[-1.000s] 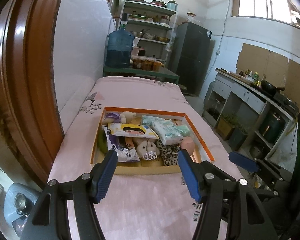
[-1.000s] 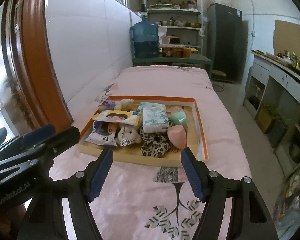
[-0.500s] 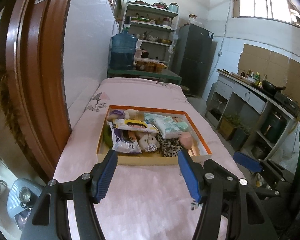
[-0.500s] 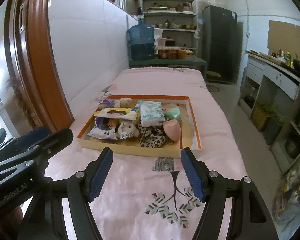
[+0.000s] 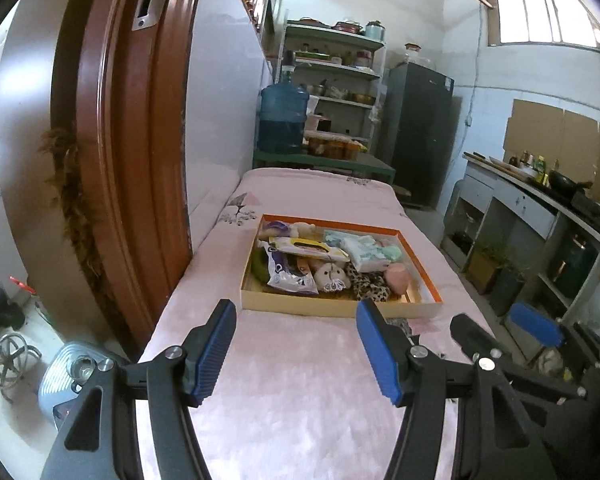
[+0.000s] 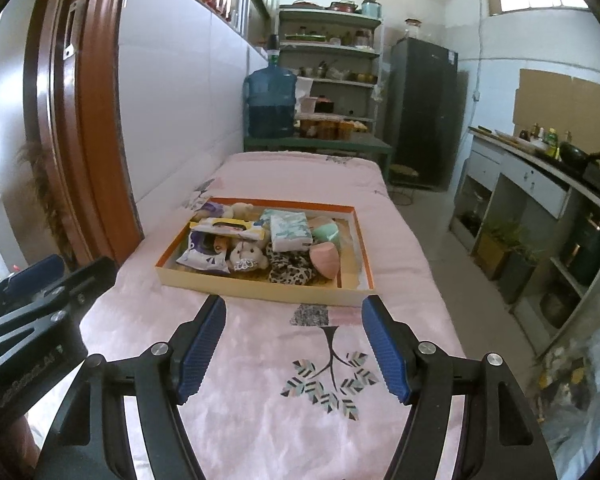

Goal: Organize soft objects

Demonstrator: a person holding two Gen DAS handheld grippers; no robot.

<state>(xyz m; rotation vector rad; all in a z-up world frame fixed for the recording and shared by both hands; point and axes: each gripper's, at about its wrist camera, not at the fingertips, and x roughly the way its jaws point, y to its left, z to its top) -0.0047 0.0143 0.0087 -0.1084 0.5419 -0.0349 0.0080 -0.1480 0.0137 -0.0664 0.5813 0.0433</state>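
Both sets of tongs I am holding are spread wide and carry nothing: the left tongs (image 5: 296, 344) and the right tongs (image 6: 294, 344) hang over bare pink bedspread (image 6: 260, 420), short of the box.

Everything I must sort lies straight ahead of both, in the shallow cardboard box (image 6: 260, 286) with its orange inner rim, sitting on the bed with its long axis running across my line of reach. I judge the right tongs slightly nearer, since the box's front wall sits just past their tips, while the left tongs see it a little farther off.

Against the box's near wall, from its left corner rightward: a glossy purple-and-white plastic pack (image 6: 206, 254), a small cream plush bear (image 6: 247, 258) with a lace collar, a crumpled leopard-print cloth (image 6: 290, 270), and a smooth pink egg-shaped sponge (image 6: 326, 258).

Behind these, toward the box's far wall: a flat wipes pack (image 6: 230, 228) with a yellow flap, a soft tissue packet (image 6: 290, 232) printed in green, a mint-green sponge (image 6: 326, 232), and a purple plush toy (image 6: 212, 210) beside another pale bear in the far left corner.

The box's right end shows bare liner.
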